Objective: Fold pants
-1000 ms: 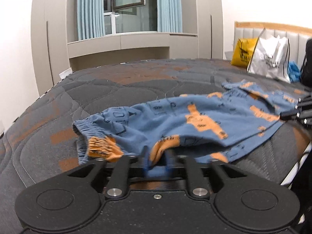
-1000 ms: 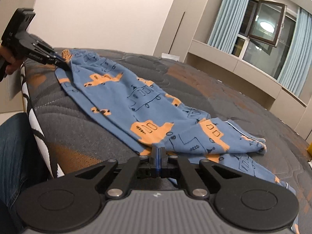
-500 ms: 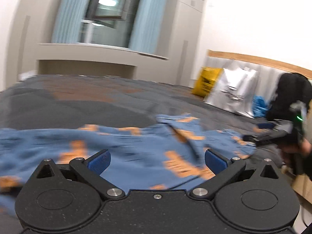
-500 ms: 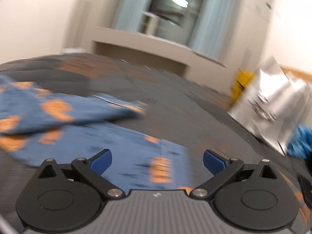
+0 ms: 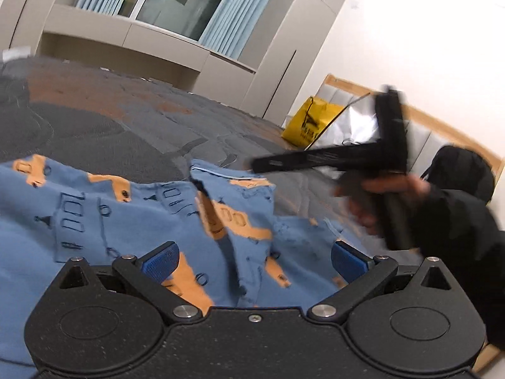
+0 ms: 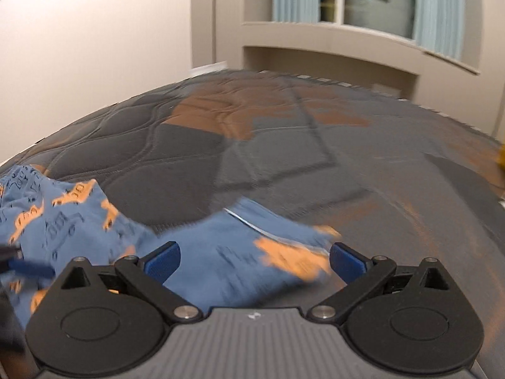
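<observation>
Pants (image 5: 94, 221) cut off leftward

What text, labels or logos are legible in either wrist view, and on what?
None can be read as words.
yellow bag: dark print, too blurred to read.
right gripper: pale label strip on its black body in the left wrist view, too small to read.
right gripper housing: small pale logo mark, no letters.
pants: printed vehicles only, no words.
</observation>
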### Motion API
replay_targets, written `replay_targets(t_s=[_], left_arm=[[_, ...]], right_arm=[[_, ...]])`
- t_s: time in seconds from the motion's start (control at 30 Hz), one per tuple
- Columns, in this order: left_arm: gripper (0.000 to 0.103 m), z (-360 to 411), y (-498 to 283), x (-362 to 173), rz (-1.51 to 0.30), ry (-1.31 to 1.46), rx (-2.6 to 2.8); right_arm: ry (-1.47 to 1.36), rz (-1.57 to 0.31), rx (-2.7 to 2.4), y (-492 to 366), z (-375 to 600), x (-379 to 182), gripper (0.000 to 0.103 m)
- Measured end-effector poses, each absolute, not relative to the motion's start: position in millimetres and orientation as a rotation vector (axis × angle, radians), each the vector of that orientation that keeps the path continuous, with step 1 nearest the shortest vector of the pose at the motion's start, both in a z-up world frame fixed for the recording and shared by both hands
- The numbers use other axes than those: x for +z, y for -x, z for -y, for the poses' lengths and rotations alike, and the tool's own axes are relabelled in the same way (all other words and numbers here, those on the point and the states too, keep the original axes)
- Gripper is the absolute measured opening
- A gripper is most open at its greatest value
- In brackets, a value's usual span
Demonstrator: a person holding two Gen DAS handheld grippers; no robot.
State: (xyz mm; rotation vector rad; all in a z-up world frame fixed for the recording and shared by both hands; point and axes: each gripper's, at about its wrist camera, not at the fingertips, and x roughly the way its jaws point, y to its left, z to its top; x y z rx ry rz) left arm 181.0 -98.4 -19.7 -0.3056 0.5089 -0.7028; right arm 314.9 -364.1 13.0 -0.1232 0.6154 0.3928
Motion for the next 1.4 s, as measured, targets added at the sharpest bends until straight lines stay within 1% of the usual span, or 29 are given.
replay_targets(t_s=[0.03,0.07,0.1,0.13,0.17,0.2,0.23,0.27,0.33,0.4,0.43,0.47,0.53,0.63,0.77,0.87,0.97,1.03,1.2,1.3,1.33,1.37,1.4], left_arm=[[0.092,96.6,-185.0,-19.1,-0.513,0.333,-0.711],[0.08,96.1,-188.7,-20.0,-0.524,0.357,-0.716],[0.074,96.3,-193.4,-21.6,-0.543,0.379,-0.718],[0.059,95.9,-198.0,-23.7,-0.567,0.4,-0.709],[0.04,95.5,-202.2,-25.9,-0.592,0.418,-0.702],[0.032,95.4,-205.6,-27.5,-0.614,0.431,-0.699],[0.022,95.2,-208.0,-29.0,-0.631,0.44,-0.7],[0.021,95.7,-209.3,-29.6,-0.639,0.443,-0.704],[0.021,98.9,-209.5,-29.6,-0.644,0.441,-0.721],[0.017,103.1,-210.0,-28.1,-0.649,0.427,-0.728],[0.008,106.3,-211.3,-27.2,-0.659,0.412,-0.722],[0.0,109.4,-212.6,-26.3,-0.667,0.393,-0.706],[0.0,112.6,-212.0,-23.3,-0.652,0.365,-0.69],[0.0,114.7,-205.5,-11.9,-0.605,0.319,-0.714],[0.0,124.5,-189.3,8.7,-0.535,0.185,-0.755],[0.0,135.0,-171.2,16.8,-0.498,0.038,-0.768],[0.0,145.7,-160.6,11.6,-0.511,-0.074,-0.792],[0.0,155.0,-154.5,1.7,-0.528,-0.161,-0.793],[0.0,167.3,-146.6,-26.5,-0.591,-0.276,-0.765],[0.004,165.2,-146.8,-24.9,-0.584,-0.269,-0.765],[0.006,164.1,-146.3,-24.1,-0.586,-0.261,-0.769],[0.012,163.8,-145.8,-23.8,-0.588,-0.252,-0.771],[0.013,163.0,-146.1,-23.9,-0.592,-0.243,-0.773]], right_arm=[[0.112,-0.63,0.411,-328.6,354.5,11.7,0.103],[0.096,-0.646,0.42,-341.8,345.0,9.5,0.103],[0.088,-0.663,0.423,-353.3,337.4,6.7,0.103],[0.094,-0.687,0.425,-365.9,328.9,3.4,0.102],[0.122,-0.712,0.412,-377.1,317.3,-1.1,0.096],[0.153,-0.725,0.387,-383.9,311.0,-3.8,0.09],[0.182,-0.738,0.367,-390.5,303.5,-5.7,0.075],[0.205,-0.756,0.353,-393.6,298.7,-9.6,0.064],[0.239,-0.797,0.324,-400.1,290.2,-18.4,0.056],[0.259,-0.78,0.308,-396.8,287.6,-20.6,0.033],[0.263,-0.775,0.302,-395.4,287.4,-19.6,0.007],[0.252,-0.769,0.296,-392.7,290.7,-18.0,0.005],[0.23,-0.747,0.3,-384.8,297.5,-13.3,0.003],[0.207,-0.655,0.274,-359.4,317.1,5.4,0.003],[0.106,-0.493,0.229,-293.5,366.1,39.4,0.003],[0.01,-0.404,0.177,-227.5,410.1,48.9,0.003],[-0.07,-0.392,0.133,-174.6,442.7,37.5,0.003],[-0.104,-0.419,0.104,-146.8,456.2,17.3,0.003],[-0.192,-0.532,0.092,-126.8,472.6,-42.3,0.003],[-0.241,-0.526,0.117,-117.1,482.7,-57.2,0.012],[-0.252,-0.518,0.129,-113.8,486.5,-55.4,0.02],[-0.262,-0.503,0.142,-109.5,490.6,-52.8,0.033],[-0.267,-0.484,0.142,-103.6,491.1,-49.4,0.045]])
